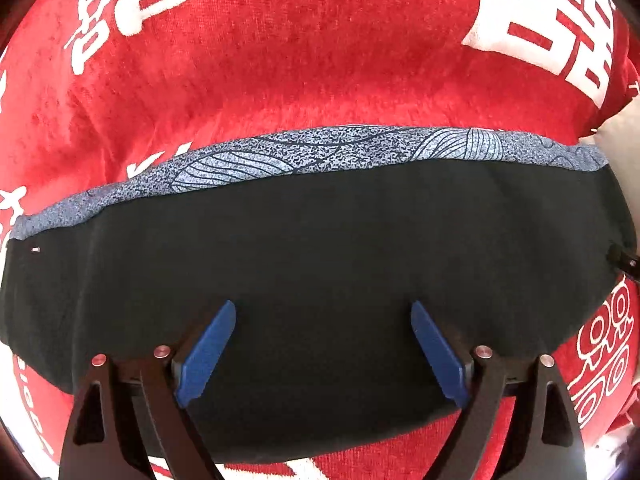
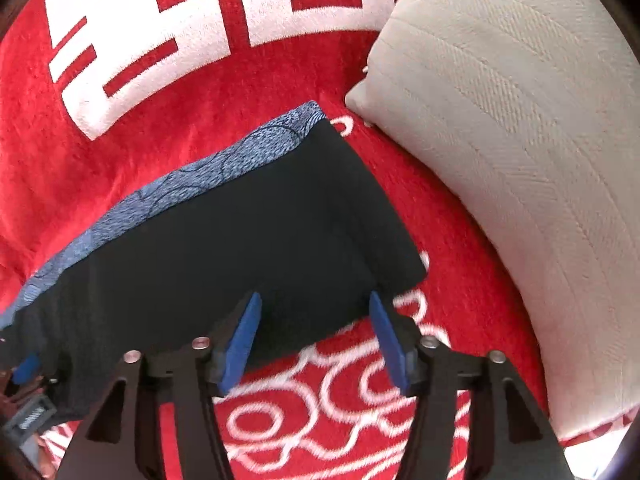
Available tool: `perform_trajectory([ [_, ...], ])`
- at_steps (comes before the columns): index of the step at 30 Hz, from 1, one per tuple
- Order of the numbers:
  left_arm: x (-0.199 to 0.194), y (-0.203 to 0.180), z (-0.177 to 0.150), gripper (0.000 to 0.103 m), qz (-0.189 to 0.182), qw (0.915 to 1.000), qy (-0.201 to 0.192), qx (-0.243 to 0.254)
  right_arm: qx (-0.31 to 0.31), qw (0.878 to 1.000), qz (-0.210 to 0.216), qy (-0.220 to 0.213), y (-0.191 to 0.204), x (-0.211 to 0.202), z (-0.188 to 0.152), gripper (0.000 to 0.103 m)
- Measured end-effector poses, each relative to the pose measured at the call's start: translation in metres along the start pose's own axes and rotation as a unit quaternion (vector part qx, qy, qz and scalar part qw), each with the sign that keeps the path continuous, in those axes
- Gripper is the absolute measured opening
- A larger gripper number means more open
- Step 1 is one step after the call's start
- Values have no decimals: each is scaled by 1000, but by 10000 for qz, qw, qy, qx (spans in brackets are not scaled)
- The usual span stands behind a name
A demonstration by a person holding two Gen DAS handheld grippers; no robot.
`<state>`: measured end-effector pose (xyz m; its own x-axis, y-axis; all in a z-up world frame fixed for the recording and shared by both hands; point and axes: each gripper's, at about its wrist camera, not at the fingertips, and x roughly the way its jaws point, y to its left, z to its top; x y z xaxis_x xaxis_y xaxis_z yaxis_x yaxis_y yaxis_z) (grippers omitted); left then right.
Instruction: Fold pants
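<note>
The pants point(image 1: 320, 248) lie folded flat on a red blanket point(image 1: 280, 40), a black layer on top and a blue-grey patterned strip point(image 1: 304, 152) showing along their far edge. My left gripper point(image 1: 323, 312) hangs over the black cloth with its blue pads point(image 1: 208, 352) spread wide and nothing between them. In the right wrist view the same pants point(image 2: 240, 232) end in a corner at the right. My right gripper point(image 2: 315, 304) stands open over that near right edge, one pad over the black cloth, the other over the blanket point(image 2: 320, 420).
A pale grey pillow point(image 2: 520, 160) lies close to the right of the pants. The blanket bears large white characters point(image 2: 192, 20) and white cloud outlines. The tip of the left gripper point(image 2: 24, 364) shows at the far left of the right wrist view.
</note>
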<state>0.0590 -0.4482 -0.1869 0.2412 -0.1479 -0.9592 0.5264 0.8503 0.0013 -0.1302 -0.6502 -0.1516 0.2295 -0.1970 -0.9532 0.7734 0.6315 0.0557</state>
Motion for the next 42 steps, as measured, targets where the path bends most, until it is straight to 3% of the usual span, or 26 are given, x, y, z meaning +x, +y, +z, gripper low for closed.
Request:
perform_trajectory([
  [3,7,6,1,102,35,9999,59,-136,153,9992,353,103,3,-11,-14,67],
  [8,5,4,2,102,28,9998,43,-179,347,9928,1044,468,9,-18,-48,69],
  [14,11,12,-2,102,34,9998,38,-186,1119,9699,1999,820,-1,-6,-76,69],
  [26,11,13,-4,102,51,9998,19,-196,1643,9459,2770,404,-31,-7,-85,70],
  [33,11,14,-3,102,83,9998,67,-191,2406,9139,3267,-100,-59,12,-73,70],
  [42,10,11,-2,102,129,9997,85,-197,2540,9021,3438,-596,-67,21,-49,70],
])
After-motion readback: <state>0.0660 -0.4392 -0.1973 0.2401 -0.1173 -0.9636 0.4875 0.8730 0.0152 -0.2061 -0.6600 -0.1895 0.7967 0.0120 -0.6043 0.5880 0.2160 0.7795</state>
